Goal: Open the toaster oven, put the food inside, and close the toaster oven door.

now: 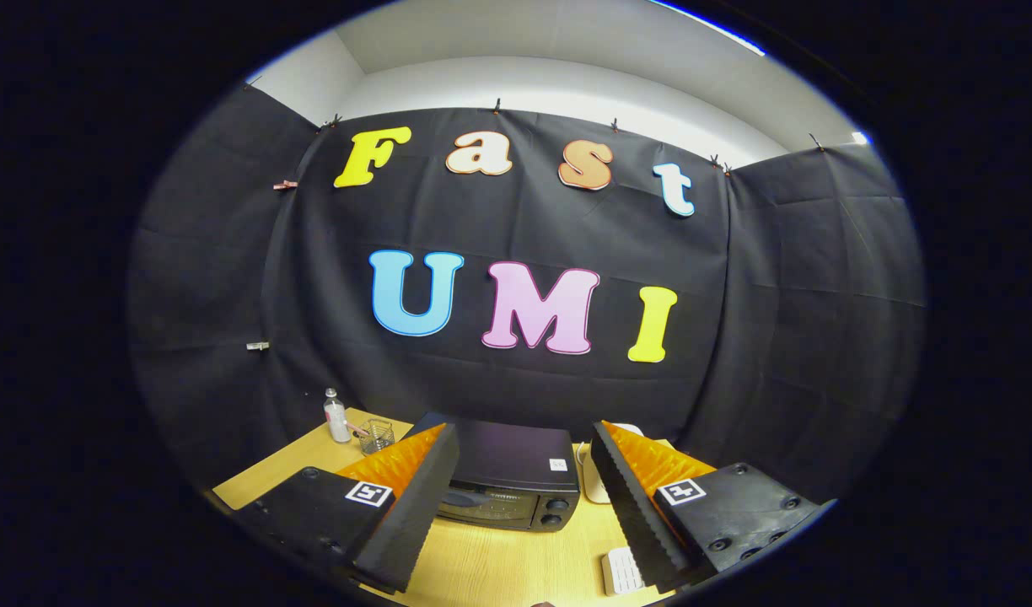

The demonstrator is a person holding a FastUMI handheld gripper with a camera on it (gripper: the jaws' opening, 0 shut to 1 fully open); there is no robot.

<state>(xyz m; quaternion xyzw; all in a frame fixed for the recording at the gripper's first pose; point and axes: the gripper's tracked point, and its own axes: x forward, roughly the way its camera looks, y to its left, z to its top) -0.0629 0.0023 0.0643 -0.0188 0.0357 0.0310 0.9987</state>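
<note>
Wooden table [482, 565] under black cloth wall. Toaster oven [507, 480] near the back, door closed, just beyond the fingers, seen between them. Gripper [524, 447] spread wide, grasping nothing. Bottle [336, 416] and wire basket [378, 436] beside oven.

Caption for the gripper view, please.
Open gripper hovers above the wooden table, its jaws spread with the closed toaster oven ahead between them.
</note>
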